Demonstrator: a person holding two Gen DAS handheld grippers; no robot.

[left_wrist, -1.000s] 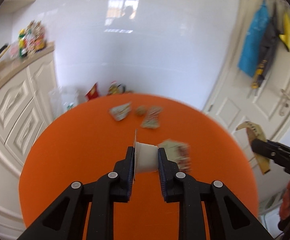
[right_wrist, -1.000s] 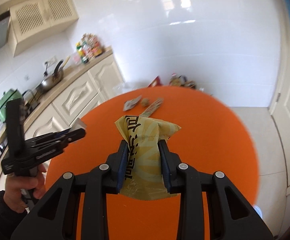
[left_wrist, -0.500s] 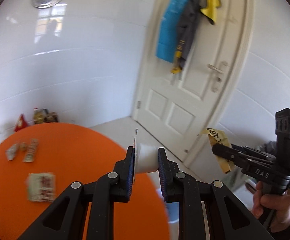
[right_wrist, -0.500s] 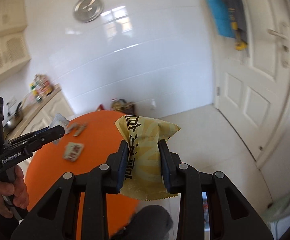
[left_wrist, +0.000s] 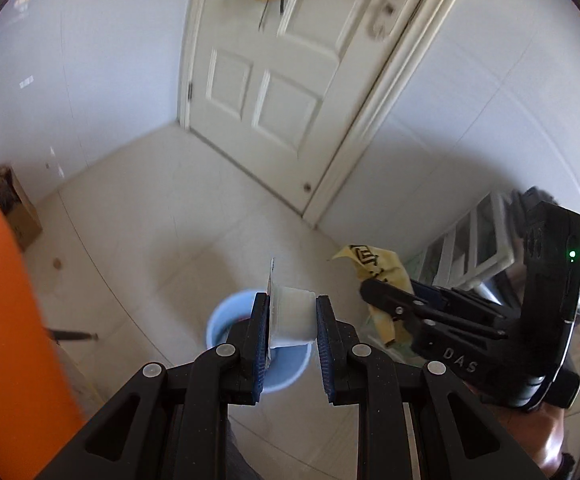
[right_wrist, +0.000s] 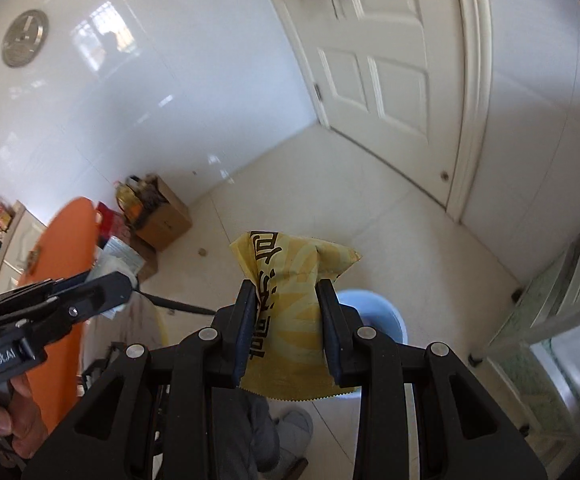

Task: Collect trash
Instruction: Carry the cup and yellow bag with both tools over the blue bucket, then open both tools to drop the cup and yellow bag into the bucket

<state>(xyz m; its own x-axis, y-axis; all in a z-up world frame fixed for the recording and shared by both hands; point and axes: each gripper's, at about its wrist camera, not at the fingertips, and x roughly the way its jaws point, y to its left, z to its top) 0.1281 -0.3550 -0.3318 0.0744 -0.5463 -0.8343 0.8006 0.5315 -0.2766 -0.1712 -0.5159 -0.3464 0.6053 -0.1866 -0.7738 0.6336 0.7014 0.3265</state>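
My left gripper (left_wrist: 291,312) is shut on a small white plastic cup (left_wrist: 294,318) with a peeled foil lid, held above a light blue bin (left_wrist: 220,326) on the floor. My right gripper (right_wrist: 286,300) is shut on a crumpled yellow snack wrapper (right_wrist: 290,280) with black characters. The same blue bin (right_wrist: 385,316) shows just behind that wrapper. In the left wrist view the right gripper (left_wrist: 369,292) hangs to the right of the bin with the yellow wrapper (left_wrist: 373,264). The left gripper (right_wrist: 122,284) appears at the left of the right wrist view.
The round orange table (left_wrist: 6,340) stands at the left, its edge (right_wrist: 70,240) near the bin. A cardboard box (right_wrist: 162,216) with bottles sits by the wall. A white door (left_wrist: 286,92) lies ahead, a white rack (left_wrist: 473,240) at the right. Pale floor tiles surround the bin.
Both grippers have swung right, away from the orange table, and tipped down toward the floor. The blue bin has come into view under them. Both still hold their trash.
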